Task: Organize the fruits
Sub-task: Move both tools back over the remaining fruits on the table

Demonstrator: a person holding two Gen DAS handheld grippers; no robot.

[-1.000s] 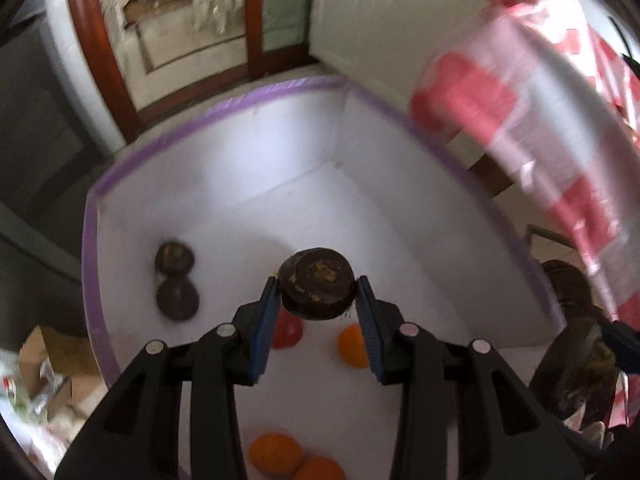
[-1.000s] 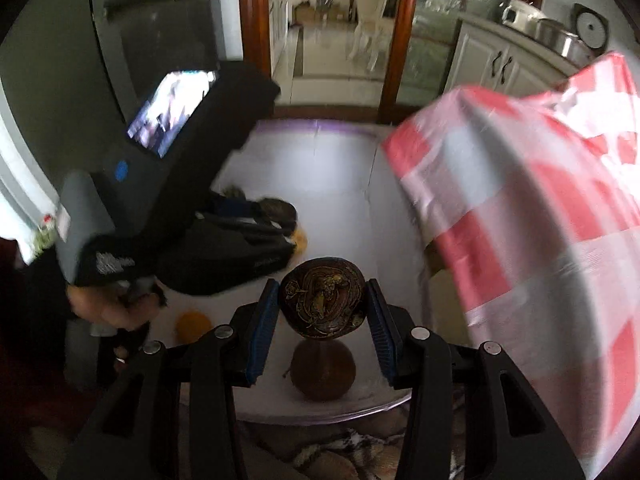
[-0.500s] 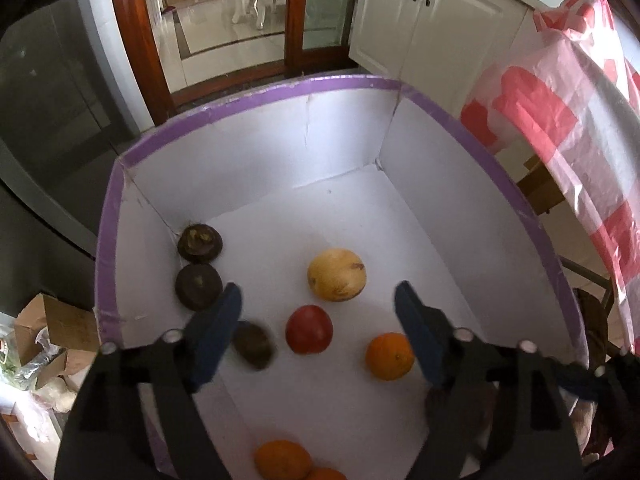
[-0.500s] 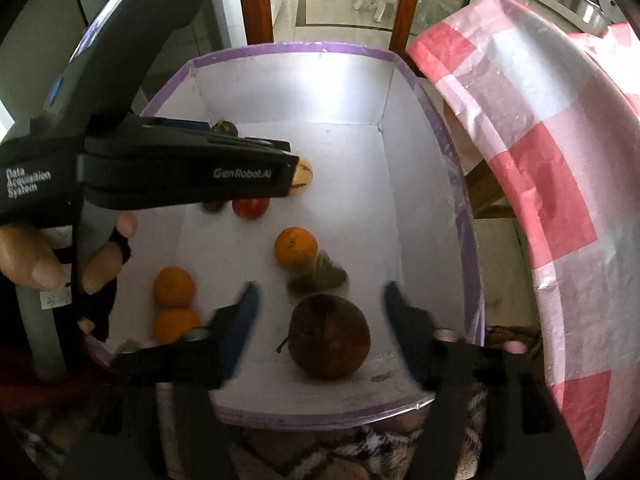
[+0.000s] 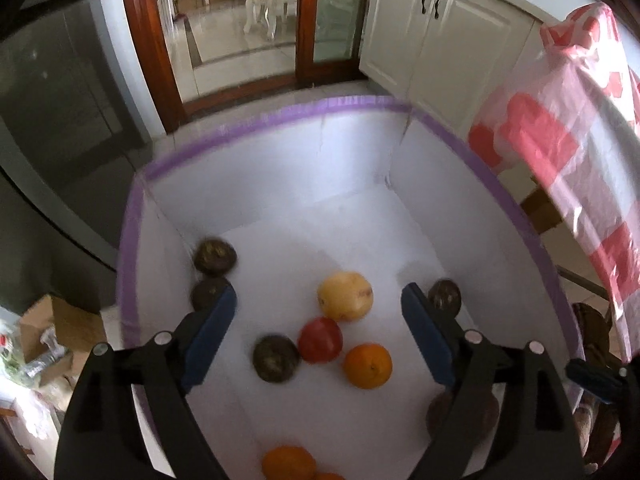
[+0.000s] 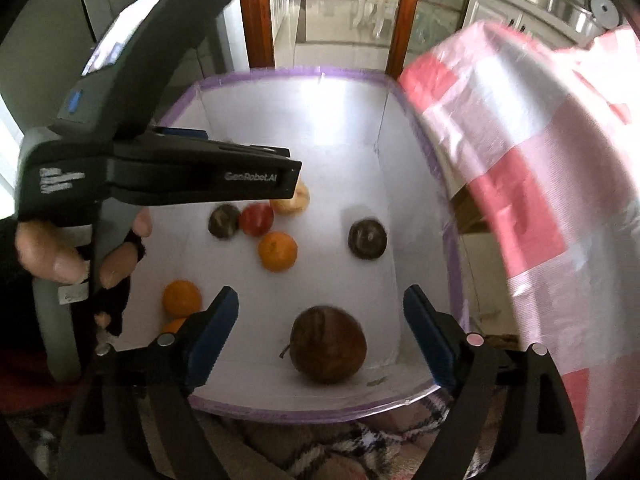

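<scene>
Fingers of both grippers have just been opening and now stand wide apart with nothing between them. The left gripper (image 5: 318, 332) hangs over a dark round wrinkled fruit (image 5: 276, 358) it has just let fall, now resting on the floor of the white purple-rimmed foam box (image 5: 256, 128), touching the red round fruit (image 5: 320, 339). The right gripper (image 6: 320, 330) has likewise dropped its dark round fruit (image 6: 367, 238), which lies near the box's right wall, beyond the large brown stemmed fruit (image 6: 328, 350). Further in sit an orange round fruit (image 5: 368, 365), a yellow round fruit (image 5: 345, 296) and two more dark fruits (image 5: 215, 255) by the left wall. Both loads seem delivered; each hand looks free to fetch more.
</scene>
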